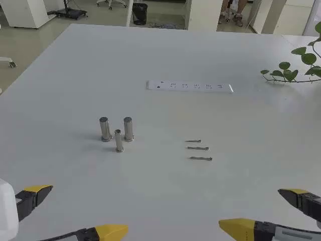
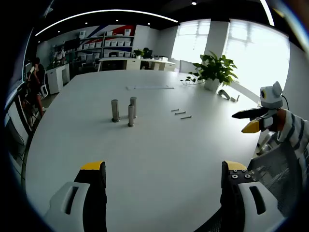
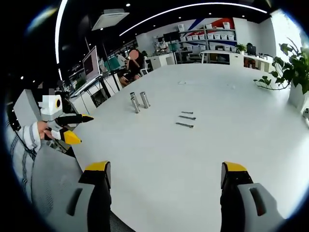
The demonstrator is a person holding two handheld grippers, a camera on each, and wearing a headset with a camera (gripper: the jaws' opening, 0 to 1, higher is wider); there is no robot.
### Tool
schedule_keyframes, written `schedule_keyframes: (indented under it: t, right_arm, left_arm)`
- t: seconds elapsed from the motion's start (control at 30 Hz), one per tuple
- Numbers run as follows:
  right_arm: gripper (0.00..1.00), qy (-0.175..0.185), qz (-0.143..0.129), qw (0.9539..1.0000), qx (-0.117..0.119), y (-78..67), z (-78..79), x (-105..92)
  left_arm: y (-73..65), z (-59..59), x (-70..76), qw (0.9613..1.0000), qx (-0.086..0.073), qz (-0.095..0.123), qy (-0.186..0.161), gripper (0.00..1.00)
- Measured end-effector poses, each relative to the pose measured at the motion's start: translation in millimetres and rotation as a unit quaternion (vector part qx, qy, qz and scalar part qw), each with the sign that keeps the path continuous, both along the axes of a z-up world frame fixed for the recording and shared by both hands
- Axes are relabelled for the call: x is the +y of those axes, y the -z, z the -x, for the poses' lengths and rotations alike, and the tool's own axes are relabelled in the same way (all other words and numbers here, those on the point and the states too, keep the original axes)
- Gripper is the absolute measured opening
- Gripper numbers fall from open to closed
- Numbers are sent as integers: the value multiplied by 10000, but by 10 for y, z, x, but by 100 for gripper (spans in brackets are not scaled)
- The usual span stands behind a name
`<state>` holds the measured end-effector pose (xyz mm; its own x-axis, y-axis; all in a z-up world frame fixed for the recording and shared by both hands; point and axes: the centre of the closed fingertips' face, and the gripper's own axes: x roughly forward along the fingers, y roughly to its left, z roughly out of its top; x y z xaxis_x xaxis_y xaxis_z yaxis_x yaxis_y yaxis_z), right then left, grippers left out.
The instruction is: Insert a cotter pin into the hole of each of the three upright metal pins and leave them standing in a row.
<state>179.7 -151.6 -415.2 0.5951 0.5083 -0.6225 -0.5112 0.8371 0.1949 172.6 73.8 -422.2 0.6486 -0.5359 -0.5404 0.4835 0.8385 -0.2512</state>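
Both pairs of fingers [image 1: 110, 232] gape wide, holding nothing, low over the desk [image 1: 165, 196]. Ahead, the right gripper [image 3: 165, 167] sits nearer the three cotter pins [image 1: 199, 148], lying crosswise. The left gripper [image 2: 163, 166] faces the upright metal pins [image 1: 119, 141], bunched, their holes too small to see.

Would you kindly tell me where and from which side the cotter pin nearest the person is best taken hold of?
Probably mid-shaft, from above with the right tongs, open and nearer. The nearest cotter pin lies flat on the table, lengthwise left to right in the head view and apart from the other two, so jaws closing across its thin shaft should clear them.
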Motion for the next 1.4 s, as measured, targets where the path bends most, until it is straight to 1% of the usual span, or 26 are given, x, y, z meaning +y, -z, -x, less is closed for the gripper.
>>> schedule_keyframes:
  t: [0.07,0.1,0.2,0.23,0.27,0.3,0.4,0.5,0.6,0.67,0.7,0.8,0.87,0.9,0.97,1.0,1.03,1.2,1.27,1.3,1.33,1.4]
  right_arm:
    - [94,-10,15,10000,4,2,-2,6]
    - [94,-18,14,10000,5,0,-2,14]
    - [94,-29,14,10000,8,-3,-2,36]
    - [94,-33,15,10000,13,-2,-2,41]
    - [94,-35,17,10000,17,-1,-3,42]
    - [94,-36,17,10000,21,-1,-2,44]
    - [93,-33,4,10000,17,-3,-3,53]
    - [93,-52,21,10000,20,-1,1,55]
    - [94,-72,26,10000,26,-2,6,53]
    - [94,-60,34,10000,19,-5,7,46]
    - [94,-49,29,10000,14,-7,5,42]
    - [93,-20,5,10000,19,-6,11,39]
    - [93,-15,17,10000,36,6,17,33]
    - [93,-13,21,10000,44,11,19,31]
    - [93,7,9,10000,51,15,26,27]
    - [93,12,4,10000,51,14,30,25]
    - [93,13,5,10000,49,14,30,24]
    - [93,33,27,10000,27,9,22,5]
    - [93,46,25,10000,26,7,23,0]
    - [93,55,36,10000,21,8,22,-7]
    - [93,61,42,10000,25,9,24,-11]
    - [93,78,41,10000,22,7,25,-17]
  left_arm:
    - [-8,1,-18,10000,36,91,15,99]
    - [-11,-4,-21,9999,20,126,24,99]
    - [-44,-15,-30,9998,-108,153,55,99]
    - [-70,-26,-29,9997,-197,147,55,99]
    - [-127,-67,-31,9989,-430,162,62,99]
    - [-162,-75,-36,9984,-522,185,66,99]
    - [-161,-80,-19,9989,-422,180,59,99]
    - [-120,-85,4,9992,-378,50,122,99]
    - [-113,-97,6,9991,-412,-2,122,99]
    - [-126,-122,16,9986,-525,-49,101,99]
    - [-128,-122,13,9984,-546,-57,113,99]
    - [-95,-95,-2,9986,-484,-105,201,99]
    - [-71,-87,-3,9984,-488,-189,222,99]
    - [-72,-81,-13,9983,-505,-189,239,99]
    - [-110,-79,-51,9976,-622,-88,275,99]
    - [-118,-62,-80,9978,-589,-6,306,99]
    - [-114,-50,-91,9980,-547,19,315,99]
    - [-61,-19,-117,9982,-450,-66,396,99]
    - [-55,-12,-126,9986,-387,-12,372,99]
    - [-67,-11,-139,9986,-364,66,370,99]
    - [-73,-12,-138,9987,-348,94,370,99]
    - [-76,-17,-133,9987,-340,90,362,99]
